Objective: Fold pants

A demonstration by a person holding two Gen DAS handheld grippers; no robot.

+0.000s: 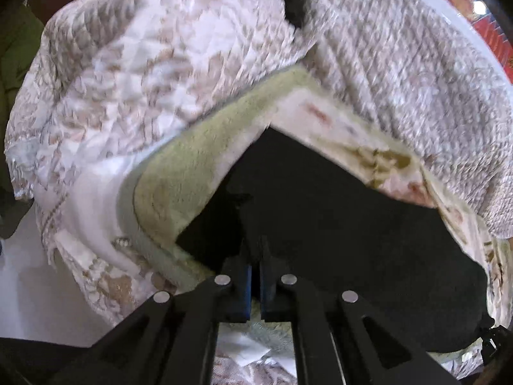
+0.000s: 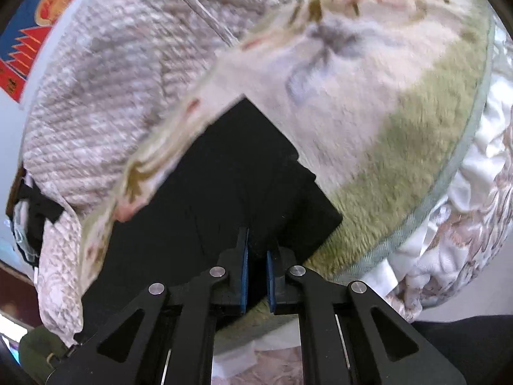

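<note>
Black pants (image 1: pixel 336 218) spread on green-and-cream fleece blanket (image 1: pixel 179 166) over quilted bedding (image 1: pixel 128 73). Left tongs (image 1: pixel 255 276) clenched on pants fabric; right tongs (image 2: pixel 256 256) likewise pinching pants (image 2: pixel 224 173) edge.

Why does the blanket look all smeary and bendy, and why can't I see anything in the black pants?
Left wrist view: the quilted blanket is smeared by motion blur, and the fisheye lens curves everything near the edges. The black pants show no detail at all. Right wrist view: the fleecy green and cream blanket is streaky too, while the pants show only faint creases; the blue-padded fingers look sharp.
</note>
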